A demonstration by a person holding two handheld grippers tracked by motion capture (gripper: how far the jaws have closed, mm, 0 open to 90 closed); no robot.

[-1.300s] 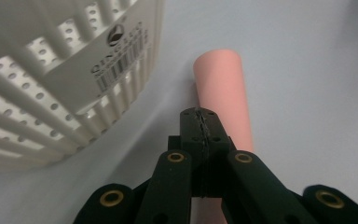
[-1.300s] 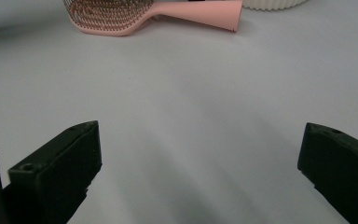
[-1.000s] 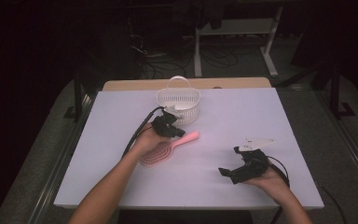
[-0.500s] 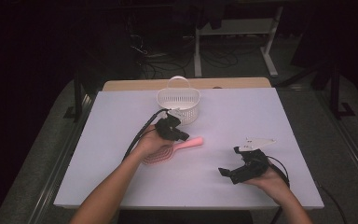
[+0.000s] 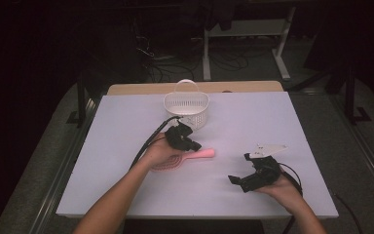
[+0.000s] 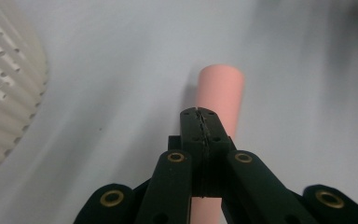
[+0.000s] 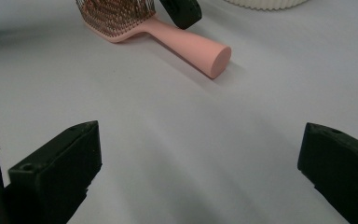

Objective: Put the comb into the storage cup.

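White slotted basket with handle [image 5: 187, 106] at table's far side, white tabletop [image 5: 272, 122], wooden board behind [image 5: 243, 87]

place: lab | evidence: white table [image 5: 126, 195] in dark room, floor cables [image 5: 175, 68], metal stand [image 5: 243, 34]

Two bare arms come up from the bottom of the high view, with no sleeves. Each hand has a black tool. The left gripper [image 5: 191, 144], near the middle of the frame, is small and black, and a black cable loops from it down along the arm. The right gripper [image 5: 238, 183], at the lower right, is black too, with a grey three-cornered plate on top and a black cable curling behind the hand. Up close, at the bottom of the left gripper view, the black arms carry round brass rings, and the tips have small screw holes
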